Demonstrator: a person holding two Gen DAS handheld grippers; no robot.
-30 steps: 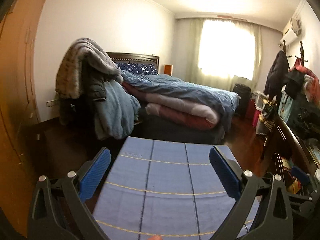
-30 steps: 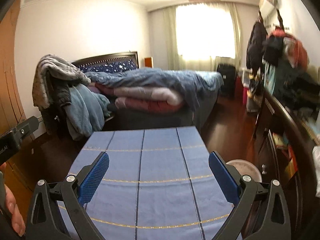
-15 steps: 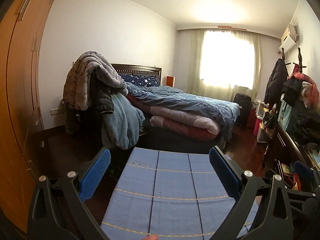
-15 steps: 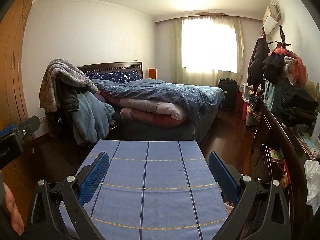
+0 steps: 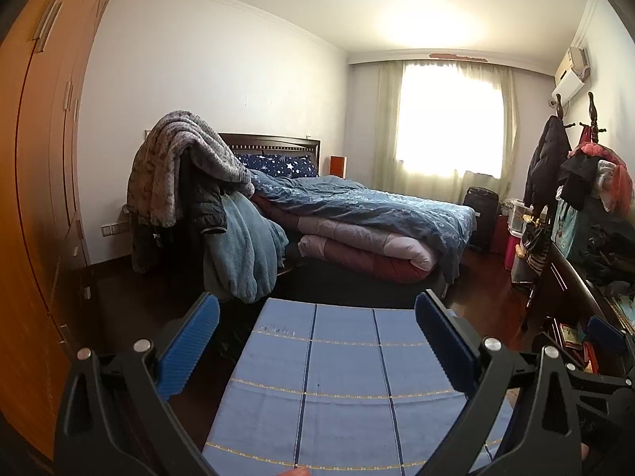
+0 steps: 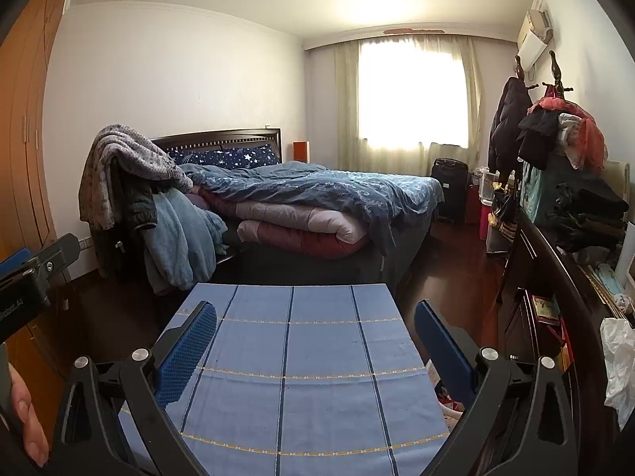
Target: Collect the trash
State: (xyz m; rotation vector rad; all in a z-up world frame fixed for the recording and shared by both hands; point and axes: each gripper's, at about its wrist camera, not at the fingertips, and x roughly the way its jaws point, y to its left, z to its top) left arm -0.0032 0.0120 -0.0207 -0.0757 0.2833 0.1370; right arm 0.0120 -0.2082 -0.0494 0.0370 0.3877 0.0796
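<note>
Both of your grippers are held level over the blue checked cloth on the surface (image 6: 293, 357), jaws spread wide and holding nothing: the left gripper (image 5: 317, 341) and the right gripper (image 6: 315, 341) frame only bare cloth between their blue pads. No trash lies on that cloth in either view, so your coming move turns on what sits off to the right. From the right wrist view, a crumpled white plastic bag (image 6: 619, 361) lies at the near end of the dark dresser (image 6: 555, 261), right of and a little beyond the right jaws; it looks like the likeliest piece to collect, though that is a judgement. Below the cloth's right edge you can glimpse something pale and patterned (image 6: 448, 404), too hidden to say whether it is a bin. Your right gripper is plainly the nearer one; the left would have to cross over the cloth. The bag has no clear long axis.
</note>
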